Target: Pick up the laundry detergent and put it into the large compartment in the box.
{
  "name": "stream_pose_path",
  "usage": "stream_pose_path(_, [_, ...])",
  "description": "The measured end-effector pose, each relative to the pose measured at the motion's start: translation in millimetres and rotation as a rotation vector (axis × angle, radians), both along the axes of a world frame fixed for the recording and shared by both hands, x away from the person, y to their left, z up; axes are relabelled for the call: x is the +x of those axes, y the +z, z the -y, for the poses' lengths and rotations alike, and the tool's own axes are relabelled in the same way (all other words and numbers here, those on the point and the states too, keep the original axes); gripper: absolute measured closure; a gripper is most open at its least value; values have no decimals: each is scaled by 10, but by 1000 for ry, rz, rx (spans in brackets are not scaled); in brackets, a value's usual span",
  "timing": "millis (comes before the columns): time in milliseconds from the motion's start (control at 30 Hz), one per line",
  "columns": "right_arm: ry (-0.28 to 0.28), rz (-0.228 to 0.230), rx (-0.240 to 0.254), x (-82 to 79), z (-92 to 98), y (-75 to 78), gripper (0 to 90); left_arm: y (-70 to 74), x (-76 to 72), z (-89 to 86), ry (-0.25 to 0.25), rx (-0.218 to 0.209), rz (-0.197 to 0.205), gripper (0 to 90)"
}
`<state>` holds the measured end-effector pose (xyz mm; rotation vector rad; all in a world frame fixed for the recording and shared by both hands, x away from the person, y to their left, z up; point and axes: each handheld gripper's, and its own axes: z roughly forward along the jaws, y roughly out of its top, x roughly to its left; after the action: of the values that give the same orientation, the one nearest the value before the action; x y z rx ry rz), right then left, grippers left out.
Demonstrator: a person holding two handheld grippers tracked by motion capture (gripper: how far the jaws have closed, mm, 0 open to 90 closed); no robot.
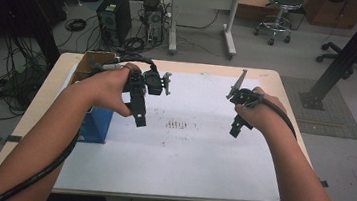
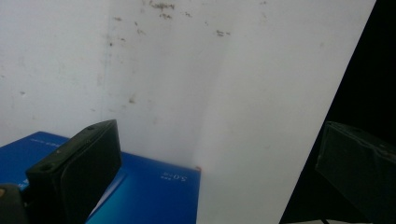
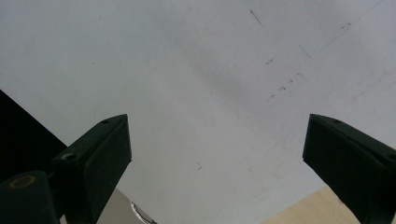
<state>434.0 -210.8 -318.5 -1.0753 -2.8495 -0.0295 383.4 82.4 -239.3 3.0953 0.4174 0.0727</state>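
High view looks down on a pale wooden counter covered by a white sheet that carries small dark marks near its middle. Both hands hover above the sheet: the left hand grips the left gripper, the right hand the right gripper, well apart from each other, both pointing down toward the sheet. A blue box sits at the sheet's left edge just beside the left forearm, with a brown cardboard box behind it. Beyond the counter the floor holds computer towers, cables, a desk and a stool.

Left gripper view brings the blue box close, showing pale printing on its top that is too small to read, and the white sheet ending at a dark edge on the right. Its fingers stand wide apart with nothing between them.

Right gripper view shows bare sheet with faint scratches, a strip of wood at the lower right, and its fingers likewise spread wide and empty.
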Motion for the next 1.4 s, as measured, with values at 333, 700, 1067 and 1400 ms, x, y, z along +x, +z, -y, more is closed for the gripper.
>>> stream_pose_path(333, [18,0,-4,-48,-44,25,77,92,-43,42,-6,-18,14,2])
stream_pose_path(700, [31,-11,-2,2,-96,37,77,61,-30,19,1,-16,13,2])
stream_pose_path(1067, [53,-18,-11,41,-138,11,77,29,-14,55,4,-11,7,2])
stream_pose_path(1400, [52,-8,-10,24,-112,52,77,52,-22,87,4,-22,13,2])
